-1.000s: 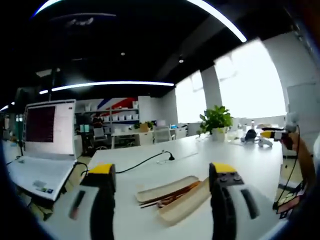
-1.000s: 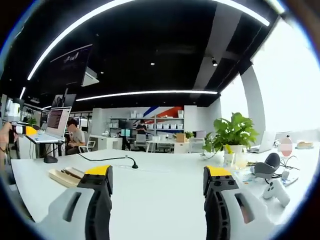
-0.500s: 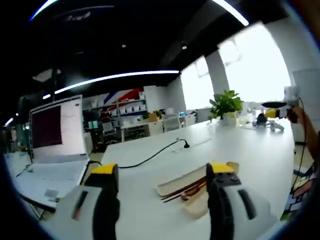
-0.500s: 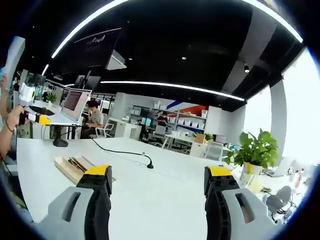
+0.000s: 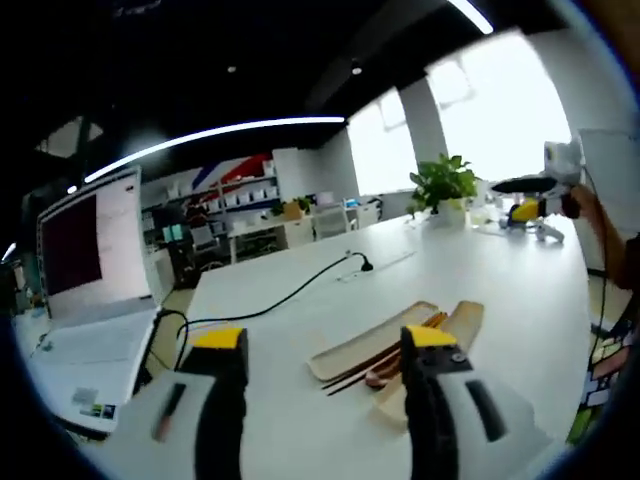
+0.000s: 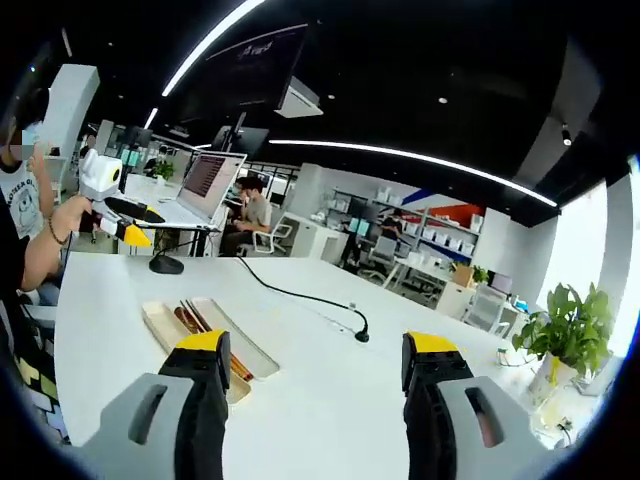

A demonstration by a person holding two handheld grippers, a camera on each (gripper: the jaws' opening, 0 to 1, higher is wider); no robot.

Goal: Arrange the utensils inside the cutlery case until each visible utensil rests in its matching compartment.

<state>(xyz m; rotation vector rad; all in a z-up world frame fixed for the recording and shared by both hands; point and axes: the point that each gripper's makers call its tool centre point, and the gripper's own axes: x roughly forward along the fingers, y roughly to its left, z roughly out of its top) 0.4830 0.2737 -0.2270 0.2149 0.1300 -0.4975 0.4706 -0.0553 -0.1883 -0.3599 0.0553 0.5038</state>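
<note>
A light wooden cutlery case [image 5: 362,343] lies open on the white table, just ahead of my left gripper [image 5: 326,340]. Dark chopsticks and a spoon [image 5: 378,368] rest in it, partly hidden by my right-hand jaw. The left gripper's jaws stand apart with nothing between them. In the right gripper view the same case [image 6: 160,322] lies low at the left with the utensils [image 6: 192,320] inside, beyond my right gripper [image 6: 317,345], which is open and holds nothing. A person's hand holds the left gripper [image 6: 118,216] at the far left. The right gripper [image 5: 528,196] appears at the far right.
A black cable [image 5: 290,292] runs across the table to a small puck [image 6: 361,336]. An open laptop [image 5: 90,262] stands at the table's left end. A potted plant [image 5: 441,185] and small items sit at the far end. A person sits at a desk [image 6: 252,212] behind.
Both cameras have moved: the left gripper view has dipped and the case looks nearer; the right gripper view has swung so the case sits closer to its left jaw. Both grippers stay open.
</note>
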